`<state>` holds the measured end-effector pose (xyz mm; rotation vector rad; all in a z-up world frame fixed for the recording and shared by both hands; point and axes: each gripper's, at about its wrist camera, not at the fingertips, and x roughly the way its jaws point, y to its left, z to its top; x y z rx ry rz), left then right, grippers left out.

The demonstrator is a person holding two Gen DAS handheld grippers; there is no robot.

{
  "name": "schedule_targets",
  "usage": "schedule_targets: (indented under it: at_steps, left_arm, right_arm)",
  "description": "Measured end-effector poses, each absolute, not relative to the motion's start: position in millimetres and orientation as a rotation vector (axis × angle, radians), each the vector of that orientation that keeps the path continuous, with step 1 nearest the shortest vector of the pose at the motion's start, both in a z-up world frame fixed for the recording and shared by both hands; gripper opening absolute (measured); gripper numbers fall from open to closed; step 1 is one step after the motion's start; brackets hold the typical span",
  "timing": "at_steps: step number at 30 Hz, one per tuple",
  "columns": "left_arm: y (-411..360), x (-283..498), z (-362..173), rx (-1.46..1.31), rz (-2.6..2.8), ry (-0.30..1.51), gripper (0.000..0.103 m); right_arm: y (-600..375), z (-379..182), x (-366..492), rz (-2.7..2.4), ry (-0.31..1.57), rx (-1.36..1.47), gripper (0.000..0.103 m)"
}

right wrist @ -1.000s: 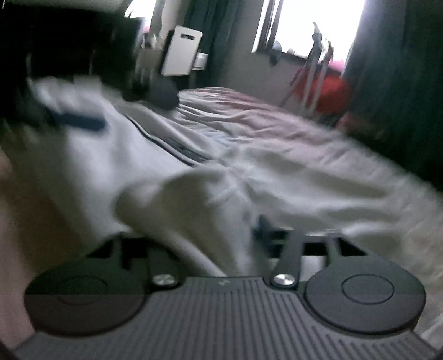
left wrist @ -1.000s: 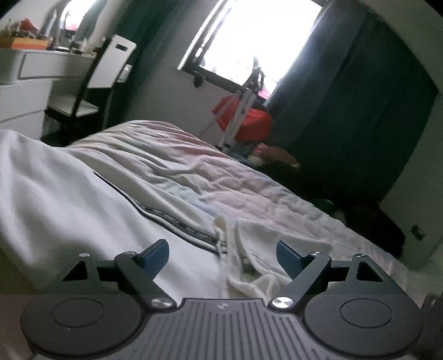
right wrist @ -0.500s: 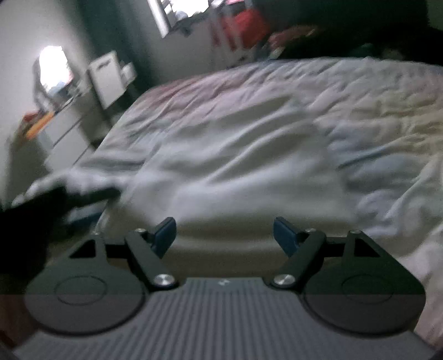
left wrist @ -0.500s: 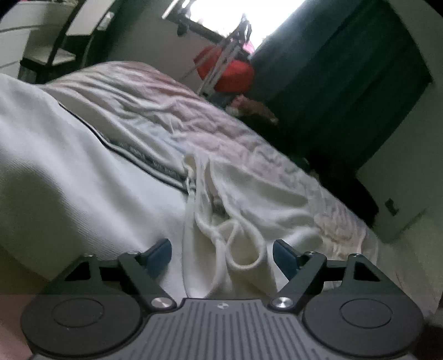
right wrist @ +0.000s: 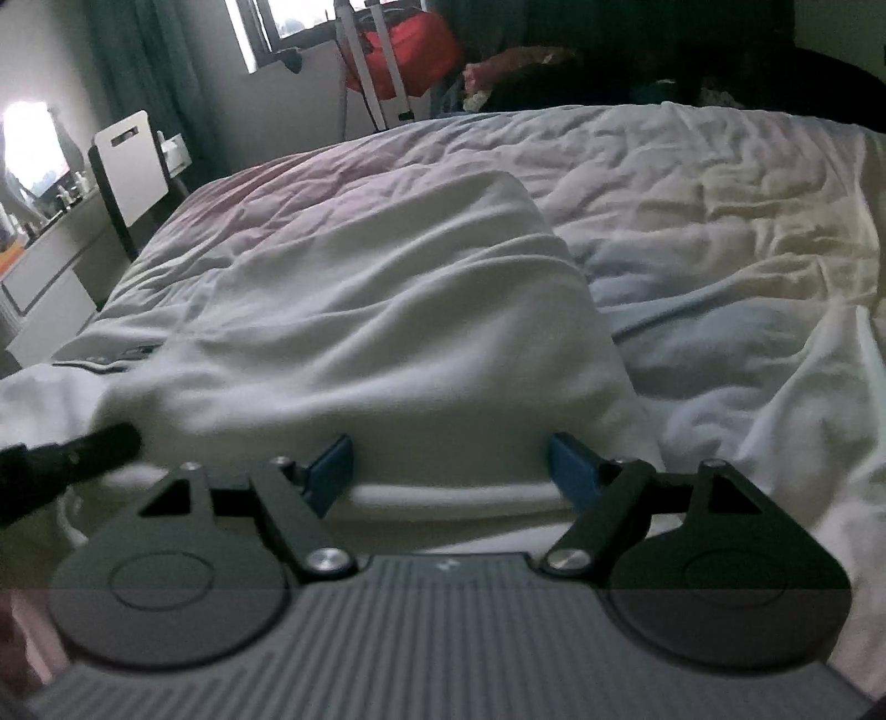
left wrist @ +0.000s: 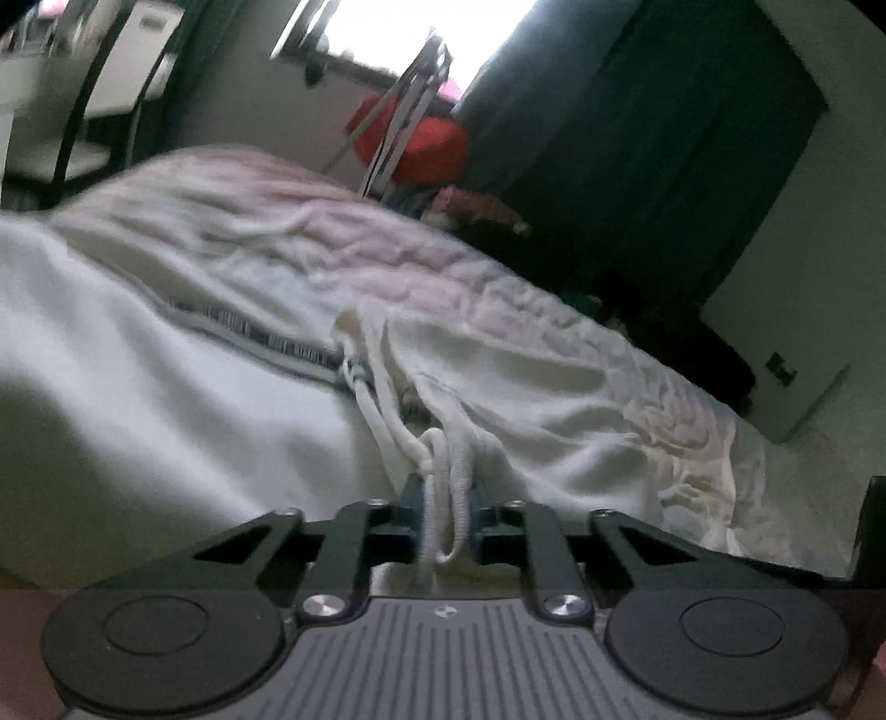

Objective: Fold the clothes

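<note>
White garment (right wrist: 387, 332) lies rumpled on the bed (right wrist: 720, 221), unfolded; left gripper (left wrist: 446, 512) pinches its drawstring (left wrist: 443, 476), right gripper (right wrist: 451, 471) spread.

The left claw (left wrist: 447, 518) is closed on the white drawstring (left wrist: 443, 476) of a white garment (left wrist: 138, 399), the looped cords pinched between its blue pads (left wrist: 411, 512). The garment lies spread on the bed (left wrist: 554, 310), with a dark patterned band (left wrist: 249, 332) running along its edge toward the point where the cords emerge. The rumpled bedding is pale pink and white. Beyond the bed stand a red bag (left wrist: 412, 147), a bright window (left wrist: 398, 27), dark curtains (left wrist: 637, 127) and a chair (left wrist: 111, 99) at the left.
</note>
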<state>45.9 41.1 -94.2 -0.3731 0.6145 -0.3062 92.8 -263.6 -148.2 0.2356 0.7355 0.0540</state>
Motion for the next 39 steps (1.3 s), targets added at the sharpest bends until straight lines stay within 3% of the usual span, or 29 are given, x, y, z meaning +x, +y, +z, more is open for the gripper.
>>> schedule_targets:
  at_steps: [5,12,18,21,23,25,29,39]
  left_arm:
    - [47,32,-80,-0.337,-0.237,0.564,0.015]
    - [50,41,-96,-0.307,-0.173,0.672,0.019]
    - [63,27,-90,-0.327,-0.162,0.683,0.048]
    - [76,16,-82,-0.388,-0.162,0.700,0.066]
    - [90,6,-75,-0.457,-0.161,0.694,0.086]
    - [106,-4,-67,-0.507,-0.118,0.681,0.092]
    - [145,-20,-55,-0.611,0.016,0.663,0.099]
    - [249,22,-75,-0.970,0.202,0.670,0.099]
  right_arm:
    - [-267,-140,85,0.091,0.681,0.261,0.079]
    - [-260,-156,96,0.094,0.741,0.191,0.081]
    - [-263,-156,93,0.096,0.740,0.200,0.080]
    - [-261,-155,89,0.090,0.743,0.186,0.079]
    - [-262,-154,86,0.089,0.744,0.185,0.079]
    - [-263,-153,84,0.088,0.747,0.190,0.079]
    - [-263,-153,83,0.090,0.750,0.190,0.079]
    - [-263,-155,87,0.086,0.755,0.210,0.080]
